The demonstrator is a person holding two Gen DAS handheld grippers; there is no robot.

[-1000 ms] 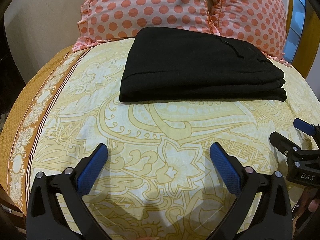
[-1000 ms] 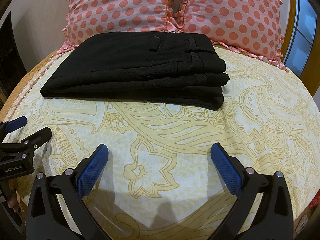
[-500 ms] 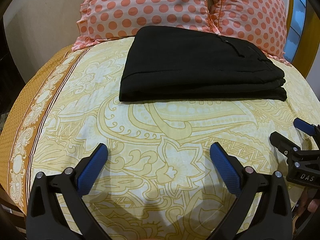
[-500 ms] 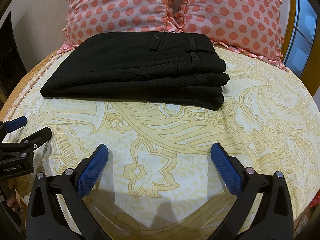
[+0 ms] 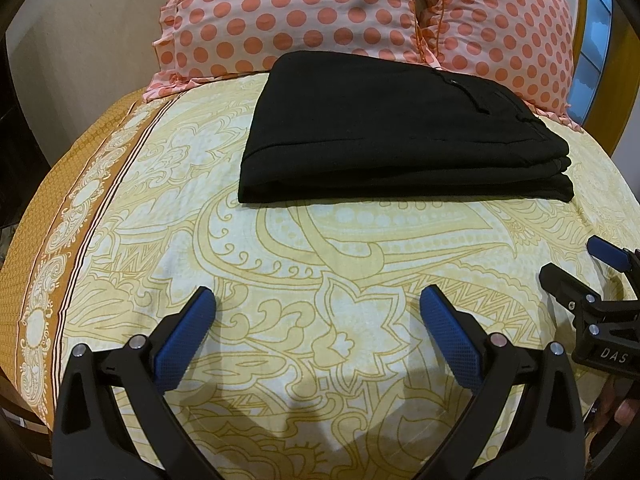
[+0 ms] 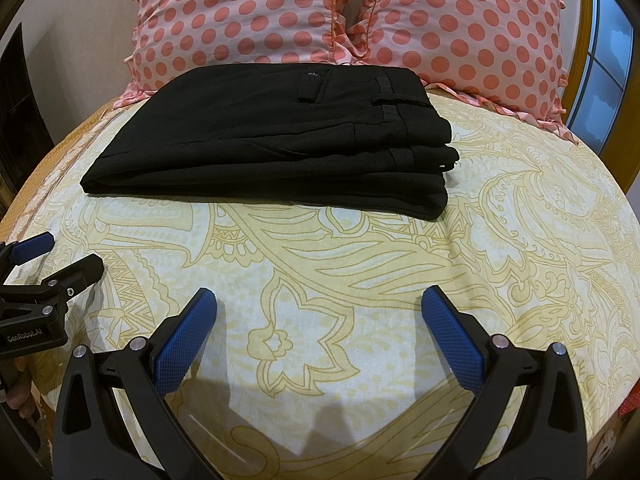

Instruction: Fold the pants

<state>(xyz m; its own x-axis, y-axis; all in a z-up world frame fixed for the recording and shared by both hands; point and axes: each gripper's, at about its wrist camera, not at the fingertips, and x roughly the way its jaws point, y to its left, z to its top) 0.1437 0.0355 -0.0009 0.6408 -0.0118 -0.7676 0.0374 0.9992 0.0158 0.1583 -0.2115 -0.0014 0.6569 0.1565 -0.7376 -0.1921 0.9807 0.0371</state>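
Observation:
Black pants (image 5: 396, 136) lie folded in a flat stack on the yellow patterned bedspread (image 5: 328, 280), close to the pillows; the waistband end points right, with a belt loop and button showing (image 6: 312, 76). The same pants (image 6: 280, 140) fill the middle of the right wrist view. My left gripper (image 5: 318, 300) is open, held above bare bedspread well short of the stack, with nothing between its blue pads. My right gripper (image 6: 320, 300) is open too and empty. Each gripper appears at the edge of the other's view: the right one (image 5: 576, 264), the left one (image 6: 56, 256).
Two pink pillows with coral dots (image 5: 288, 12) (image 6: 460, 20) stand against the headboard behind the pants. An orange border (image 5: 48, 240) marks the bed's left side. A window with a wooden frame (image 6: 604, 60) is at the right. A person's fingers (image 5: 624, 416) hold the right handle.

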